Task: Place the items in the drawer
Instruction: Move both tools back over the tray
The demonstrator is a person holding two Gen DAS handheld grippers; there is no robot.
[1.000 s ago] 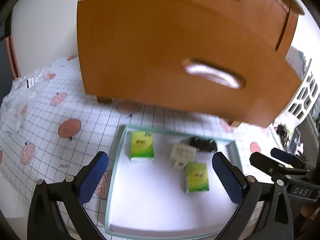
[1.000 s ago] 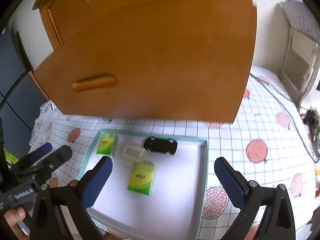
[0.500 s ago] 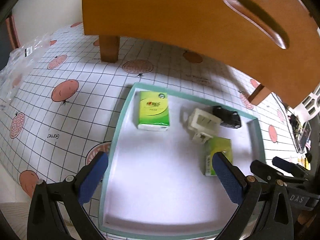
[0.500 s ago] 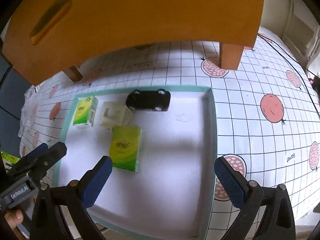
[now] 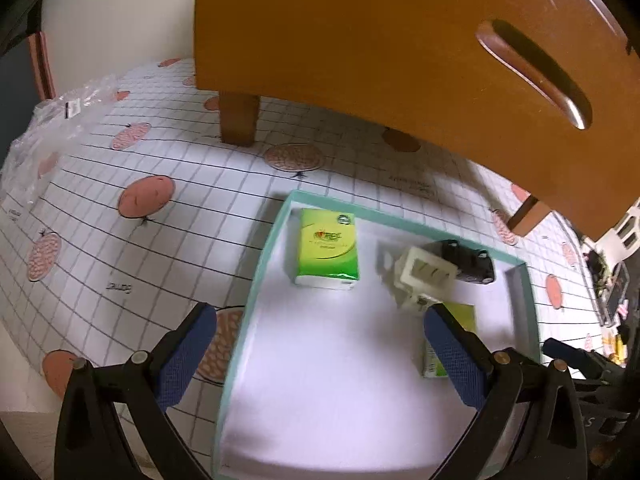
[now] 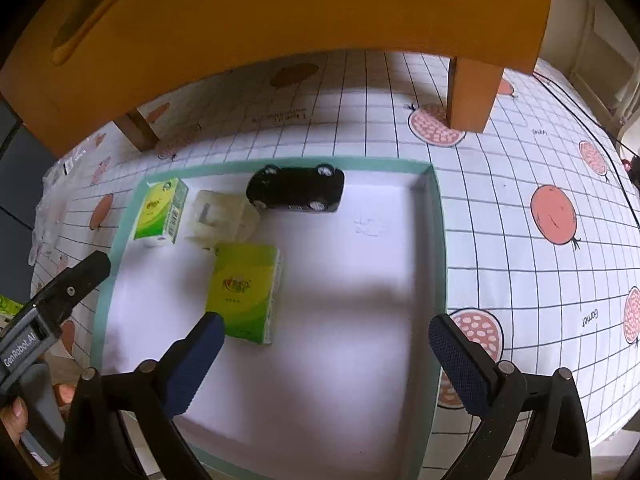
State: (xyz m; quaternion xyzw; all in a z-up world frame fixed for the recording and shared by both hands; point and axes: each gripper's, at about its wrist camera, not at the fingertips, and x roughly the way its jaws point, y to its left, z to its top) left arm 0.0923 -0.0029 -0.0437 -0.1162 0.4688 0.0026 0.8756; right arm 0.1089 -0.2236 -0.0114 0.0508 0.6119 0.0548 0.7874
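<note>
A shallow tray with a teal rim (image 5: 256,276) (image 6: 438,240) lies on the table and holds two green tissue packs, a cream plastic block and a black toy car. One pack (image 5: 327,254) (image 6: 160,212) is at the tray's far left, the other (image 6: 244,292) (image 5: 464,316) nearer the middle. The block (image 5: 424,278) (image 6: 222,216) touches the car (image 6: 296,190) (image 5: 466,262). A wooden drawer unit (image 5: 380,52) (image 6: 260,20) stands on legs behind the tray, its drawers closed. My left gripper (image 5: 316,356) and right gripper (image 6: 324,360) hover open over the tray's near part, holding nothing.
The table carries a white checked cloth (image 5: 120,248) (image 6: 540,184) with red fruit prints. A crumpled clear plastic bag (image 5: 48,120) lies at the far left. A drawer handle slot (image 5: 536,72) (image 6: 92,12) shows on the unit's front. White furniture (image 6: 612,60) stands at the right.
Both grippers have tilted down from the drawer front toward the tray and come closer to it. The items in the tray have not moved.
</note>
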